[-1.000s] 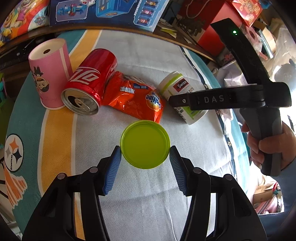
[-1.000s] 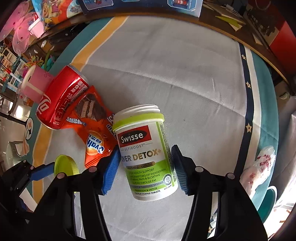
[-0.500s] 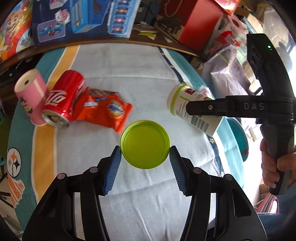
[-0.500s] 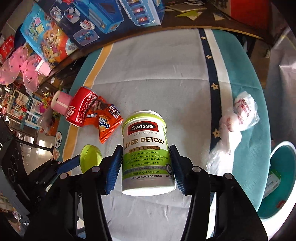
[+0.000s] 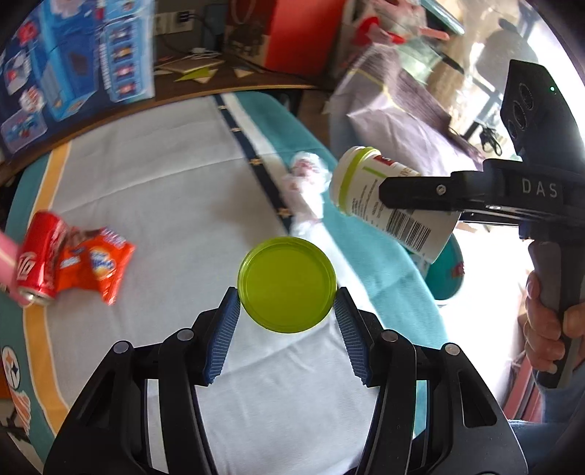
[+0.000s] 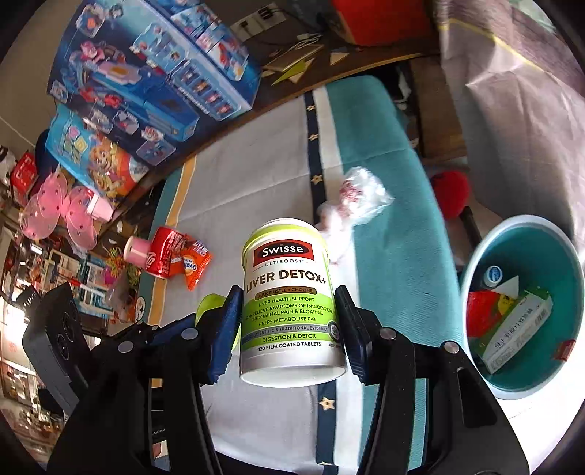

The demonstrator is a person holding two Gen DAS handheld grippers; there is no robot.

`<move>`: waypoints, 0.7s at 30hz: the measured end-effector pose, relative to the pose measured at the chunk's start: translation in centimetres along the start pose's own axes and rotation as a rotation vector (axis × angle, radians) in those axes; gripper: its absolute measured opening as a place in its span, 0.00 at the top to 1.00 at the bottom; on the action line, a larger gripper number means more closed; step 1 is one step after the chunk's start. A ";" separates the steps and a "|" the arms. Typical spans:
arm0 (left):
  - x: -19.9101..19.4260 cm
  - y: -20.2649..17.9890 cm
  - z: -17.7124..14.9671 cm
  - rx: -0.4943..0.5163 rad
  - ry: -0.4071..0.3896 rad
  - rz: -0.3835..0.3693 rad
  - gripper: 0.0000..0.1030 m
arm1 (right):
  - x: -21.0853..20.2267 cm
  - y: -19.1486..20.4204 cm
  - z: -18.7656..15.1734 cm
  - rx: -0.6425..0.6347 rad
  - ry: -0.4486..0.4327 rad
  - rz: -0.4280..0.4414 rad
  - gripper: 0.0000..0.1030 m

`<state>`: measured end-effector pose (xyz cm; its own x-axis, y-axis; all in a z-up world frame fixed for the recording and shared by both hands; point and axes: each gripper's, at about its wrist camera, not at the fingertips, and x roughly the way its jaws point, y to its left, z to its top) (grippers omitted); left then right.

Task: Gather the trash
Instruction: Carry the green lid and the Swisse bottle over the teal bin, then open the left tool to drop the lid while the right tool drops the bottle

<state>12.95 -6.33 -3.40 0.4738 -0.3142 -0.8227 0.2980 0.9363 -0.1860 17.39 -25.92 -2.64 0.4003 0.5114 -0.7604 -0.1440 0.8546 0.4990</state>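
My left gripper (image 5: 287, 310) is shut on a lime-green round lid (image 5: 286, 284), held above the cloth-covered table (image 5: 164, 190). My right gripper (image 6: 289, 321) is shut on a white and green Swisse pill bottle (image 6: 289, 303), lifted in the air; it also shows in the left wrist view (image 5: 387, 208). A teal trash bin (image 6: 526, 234) stands right of the table, holding a box and other litter. A red cola can (image 5: 38, 263), an orange snack wrapper (image 5: 95, 265) and a crumpled clear plastic bag (image 5: 305, 182) lie on the table.
A pink paper cup (image 6: 137, 252) lies beside the can. Blue toy boxes (image 6: 153, 73) and a red box (image 5: 292, 33) line the far side. A grey-purple covered seat (image 5: 398, 109) stands beyond the table's right edge.
Both grippers have swung right and higher with their loads. The can and wrapper have slid to the left of view; the bin has come fully into the right wrist view.
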 end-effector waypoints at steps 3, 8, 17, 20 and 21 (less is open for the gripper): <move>0.7 -3.0 1.1 0.060 0.009 -0.017 0.47 | -3.0 -4.1 -0.7 0.069 -0.048 -0.026 0.52; 2.6 -8.2 2.8 0.165 0.033 -0.050 0.47 | -7.6 -11.1 -2.5 0.189 -0.120 -0.087 0.52; 7.4 -17.0 3.6 0.315 0.117 -0.097 0.47 | -9.9 -19.8 -5.5 0.343 -0.148 -0.109 0.52; 9.1 -19.0 3.5 0.350 0.147 -0.099 0.47 | -9.7 -21.1 -5.8 0.363 -0.142 -0.105 0.52; 9.5 -19.4 3.5 0.356 0.156 -0.099 0.47 | -9.6 -21.4 -5.9 0.367 -0.139 -0.106 0.52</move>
<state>14.60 -27.99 -5.74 0.3051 -0.3472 -0.8868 0.6176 0.7809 -0.0933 11.32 -48.59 -8.46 0.5180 0.3840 -0.7643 0.2267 0.8000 0.5556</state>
